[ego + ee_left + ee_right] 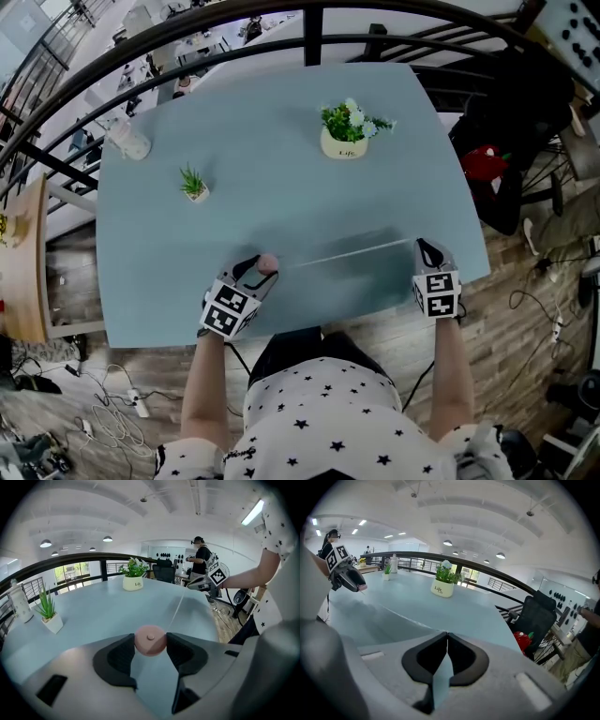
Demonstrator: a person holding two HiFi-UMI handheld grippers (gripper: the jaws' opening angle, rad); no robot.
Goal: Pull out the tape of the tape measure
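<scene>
Nearest the person, the left gripper (255,272) pinches the small round pink tape measure (150,640) between its pads, low over the near edge of the blue table (281,169). Well apart to the right, the right gripper (446,639) has its jaws pressed together on the end of the tape (347,252). The tape runs as a thin pale line from the case across to that gripper, just above the tabletop.

A long stretch of tape is already drawn out, so the pull looks largely done. What is left, if anything, is judged to be a little more spreading of the hands or setting things down.

Farther back stand a small green plant (194,183), a pot of flowers (344,129) and a bottle (128,139), all untouched.
</scene>
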